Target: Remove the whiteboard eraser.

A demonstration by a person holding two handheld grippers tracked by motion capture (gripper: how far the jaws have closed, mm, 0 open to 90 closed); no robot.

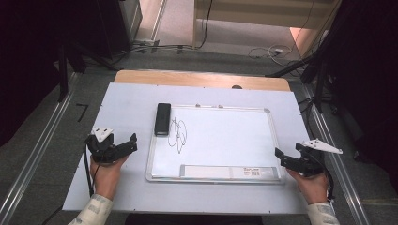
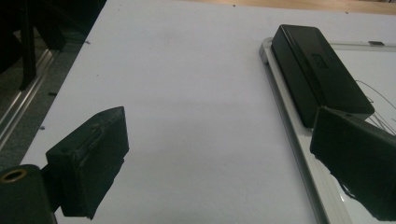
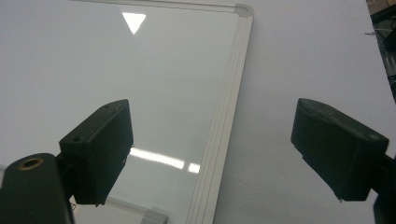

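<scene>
A pale sheet [image 1: 126,103] covers most of the counter [image 1: 202,78], whose bare wooden edge shows along the far side, and beyond that lies grey floor [image 1: 178,23] with loose cables [image 1: 263,50] trailing toward dark stands at either side. Metal rails [image 1: 33,154] run along the floor on both flanks of the counter. In the middle of the sheet lies a whiteboard [image 1: 225,136] in a silver frame, flat, with a thin black scribble [image 1: 178,133] on its left part and a labelled strip [image 1: 227,172] along its near edge. A black eraser [image 1: 163,119] rests on the board's left edge near the far corner, its long side running along the frame; in the left gripper view it lies half over the frame [image 2: 322,70], just past the right-hand jaw. The left tongs [image 1: 133,143] hover over the bare sheet just left of the whiteboard, jaws spread wide with nothing between them, pointing toward the board. The right tongs [image 1: 280,154] sit at the board's right near corner, likewise spread and empty; in the right gripper view the whiteboard's frame [image 3: 229,121] runs up between the two jaws, one jaw over the glossy board and the other over the sheet. A hand [image 1: 107,174] in a light patterned sleeve [image 1: 94,211] grips each tool from the near side. Nothing lies between the left tongs and the eraser but open sheet and the frame.
</scene>
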